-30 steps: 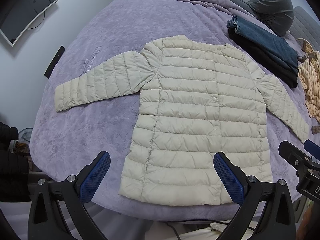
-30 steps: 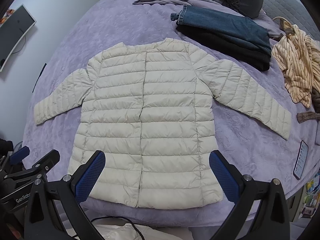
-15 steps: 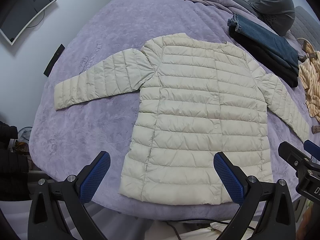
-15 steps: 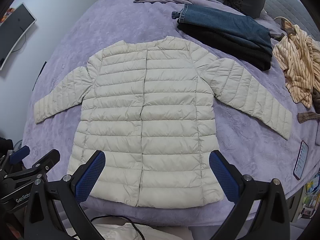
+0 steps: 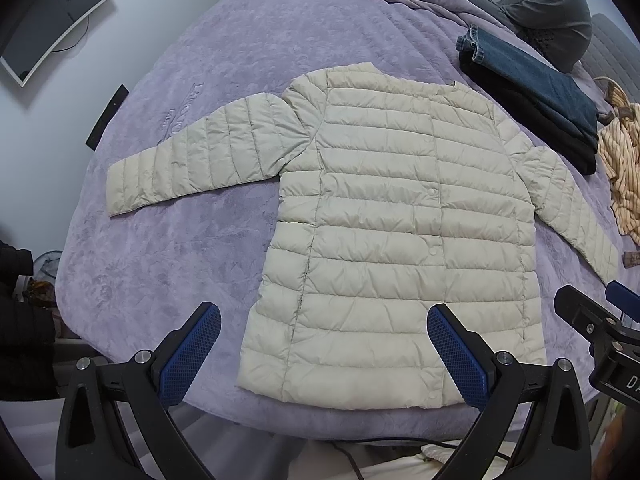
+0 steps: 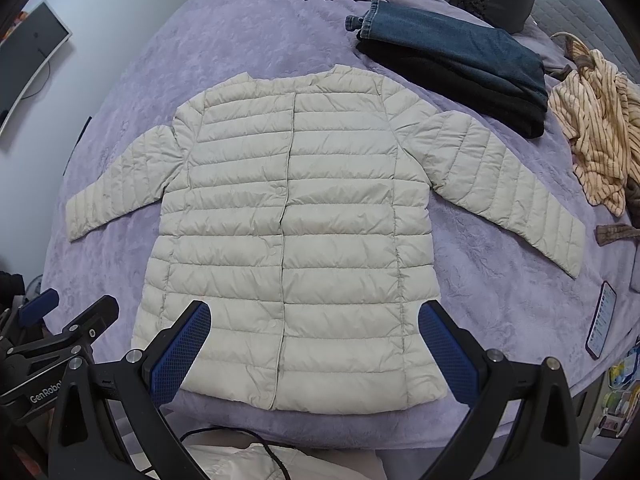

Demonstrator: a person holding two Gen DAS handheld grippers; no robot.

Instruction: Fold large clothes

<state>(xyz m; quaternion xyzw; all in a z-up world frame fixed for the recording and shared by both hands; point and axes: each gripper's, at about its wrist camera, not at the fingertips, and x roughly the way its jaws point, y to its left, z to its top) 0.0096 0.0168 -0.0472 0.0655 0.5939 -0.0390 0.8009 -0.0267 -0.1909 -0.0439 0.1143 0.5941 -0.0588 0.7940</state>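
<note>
1. Left wrist view: the left gripper [image 5: 324,350] hangs above the near edge of the bed [image 5: 248,40] with its jaws spread wide and nothing between them. The right gripper [image 6: 314,346] is spread just as wide and equally empty.

2. The puffer jacket [image 5: 400,232] lies flat, front up and snapped shut, in the middle of the bed. Its hem sits at the near edge and both sleeves stretch out sideways. No fold has been made yet, so the whole task appears to lie ahead.

3. Slip is the first risk. The quilted shell looks smooth and puffy, so a shallow pinch may catch only the top layer and leave the back panel behind, giving a crooked fold.

4. The filling will probably spring back. A sleeve [image 6: 508,188] laid across the body may lift open again if it is released without being pressed down.

5. The hem is close to the near edge of the bed. A pull toward the person could drag the jacket off that edge.

6. The right sleeve ends toward the right edge, near a phone [image 6: 600,320] and a striped garment [image 6: 596,128]. A wide sweep there could knock the phone or snag the garment.

7. Folded jeans [image 6: 448,48] lie near the jacket's right shoulder, so folding the hem up toward the collar could bump them.
</note>
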